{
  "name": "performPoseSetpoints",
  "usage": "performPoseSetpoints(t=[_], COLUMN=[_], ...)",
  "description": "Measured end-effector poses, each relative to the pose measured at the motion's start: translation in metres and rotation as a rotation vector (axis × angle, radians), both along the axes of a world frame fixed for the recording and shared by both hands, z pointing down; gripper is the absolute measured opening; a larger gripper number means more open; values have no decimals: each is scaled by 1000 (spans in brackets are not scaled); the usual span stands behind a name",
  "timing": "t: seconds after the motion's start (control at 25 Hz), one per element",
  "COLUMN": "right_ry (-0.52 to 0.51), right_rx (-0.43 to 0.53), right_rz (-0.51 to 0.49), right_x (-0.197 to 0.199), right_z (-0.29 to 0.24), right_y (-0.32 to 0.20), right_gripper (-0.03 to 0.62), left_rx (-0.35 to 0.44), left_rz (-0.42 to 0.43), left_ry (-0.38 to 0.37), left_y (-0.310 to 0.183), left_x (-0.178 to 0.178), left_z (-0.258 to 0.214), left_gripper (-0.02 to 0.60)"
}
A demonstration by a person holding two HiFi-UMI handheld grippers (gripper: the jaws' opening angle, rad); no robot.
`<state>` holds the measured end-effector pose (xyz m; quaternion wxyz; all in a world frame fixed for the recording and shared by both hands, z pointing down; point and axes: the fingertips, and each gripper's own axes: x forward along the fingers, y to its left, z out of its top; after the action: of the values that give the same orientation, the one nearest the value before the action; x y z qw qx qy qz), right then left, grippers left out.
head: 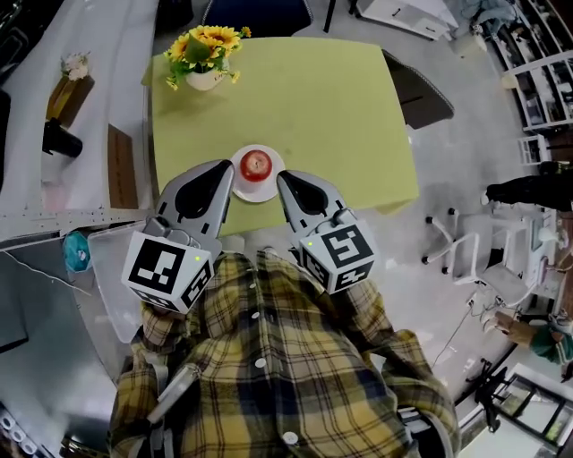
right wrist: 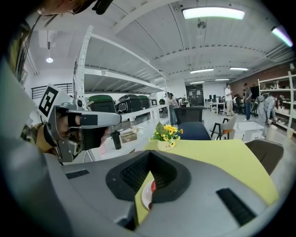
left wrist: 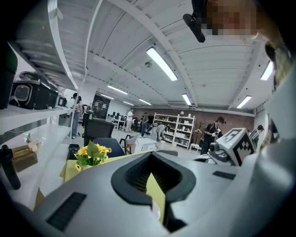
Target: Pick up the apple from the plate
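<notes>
A red apple (head: pixel 256 163) sits on a small white plate (head: pixel 257 190) near the front edge of the yellow-green table (head: pixel 340 116). My left gripper (head: pixel 227 167) points at the plate's left rim, its jaws together and empty. My right gripper (head: pixel 280 177) points at the plate's right rim, also shut with nothing in it. Both tips are just short of the plate, one on each side of the apple. In the right gripper view, slivers of the plate (right wrist: pixel 146 198) and the apple (right wrist: pixel 152 187) show through the slit between the jaws.
A vase of sunflowers (head: pixel 204 55) stands at the table's far left corner. A dark chair (head: pixel 260 13) is behind the table and another (head: pixel 421 94) at its right. A white counter on the left holds a black bottle (head: pixel 61 139) and a wooden box (head: pixel 70 89).
</notes>
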<state>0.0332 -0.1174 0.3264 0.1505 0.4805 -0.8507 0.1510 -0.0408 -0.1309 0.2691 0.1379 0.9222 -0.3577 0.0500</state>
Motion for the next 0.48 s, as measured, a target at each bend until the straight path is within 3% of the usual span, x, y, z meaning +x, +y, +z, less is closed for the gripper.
performPoseSetpoints(t=[0.48], right_ry=[10], right_rx=[-29], right_rz=[132], right_x=[-14], right_z=[12], right_y=[-34], right_gripper=[-3], left_rx=[-52], left_rz=[140], left_ry=[2], left_y=[-39], left_x=[-12], left_z=[18], left_gripper=[-2])
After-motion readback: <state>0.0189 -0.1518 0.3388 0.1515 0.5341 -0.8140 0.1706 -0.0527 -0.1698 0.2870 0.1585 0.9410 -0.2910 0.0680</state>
